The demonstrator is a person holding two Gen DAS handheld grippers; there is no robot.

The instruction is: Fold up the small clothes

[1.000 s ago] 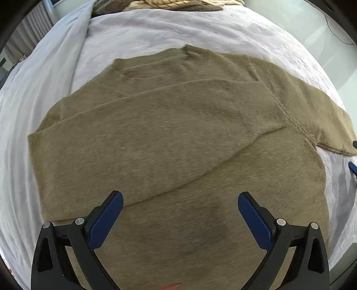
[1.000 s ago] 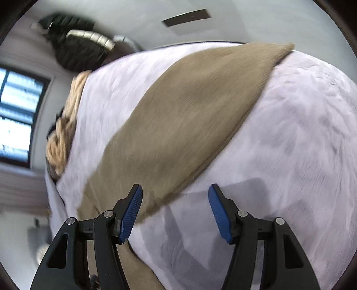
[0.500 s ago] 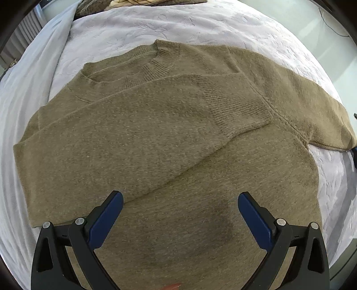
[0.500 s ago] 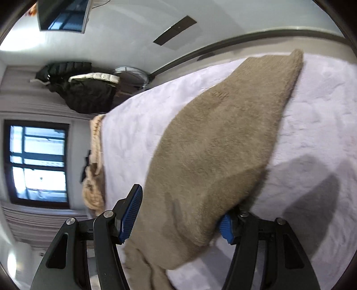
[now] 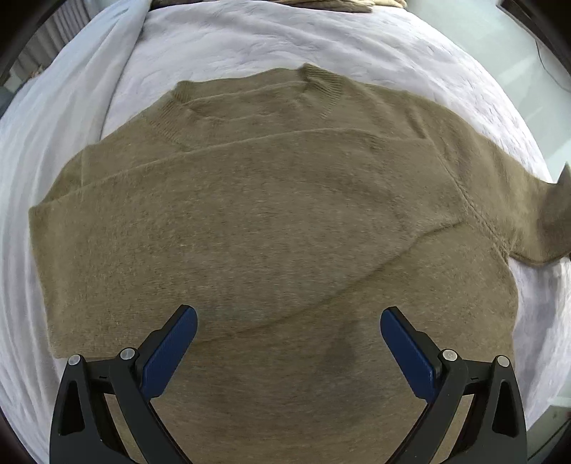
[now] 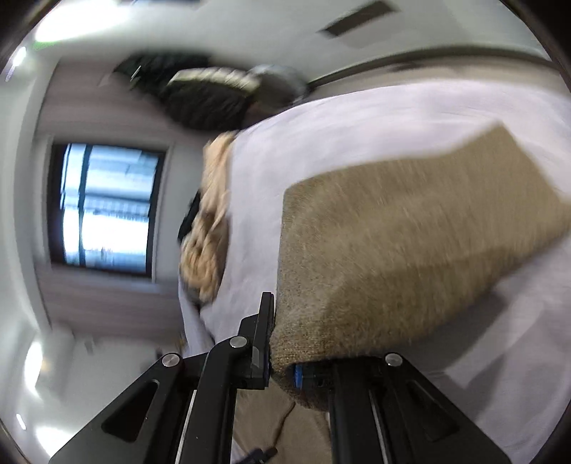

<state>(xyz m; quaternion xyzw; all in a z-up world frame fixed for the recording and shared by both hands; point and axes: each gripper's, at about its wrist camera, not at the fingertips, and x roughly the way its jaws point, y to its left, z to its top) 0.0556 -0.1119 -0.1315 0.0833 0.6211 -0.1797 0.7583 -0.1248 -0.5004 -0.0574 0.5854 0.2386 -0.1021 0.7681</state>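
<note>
An olive-brown knit sweater [image 5: 271, 221] lies flat on a white bed cover [image 5: 249, 39], neck away from me, with its left sleeve folded across the chest. My left gripper [image 5: 288, 342] is open and empty, hovering over the sweater's lower part. My right gripper [image 6: 282, 360] is shut on the sweater's right sleeve [image 6: 410, 257] and holds it lifted off the bed; the raised sleeve end also shows in the left wrist view [image 5: 555, 214] at the right edge.
A pile of beige knitwear [image 6: 207, 232] lies at the far end of the bed [image 6: 392, 117]; it also shows in the left wrist view [image 5: 321, 3]. A window [image 6: 103, 207] and dark hanging clothes [image 6: 203, 96] are on the wall beyond. The bed edge drops to the floor [image 5: 517, 64] on the right.
My right gripper closed on the right sleeve and lifted it off the bed, swinging fast. My left gripper stayed open above the sweater, shifting only slightly.
</note>
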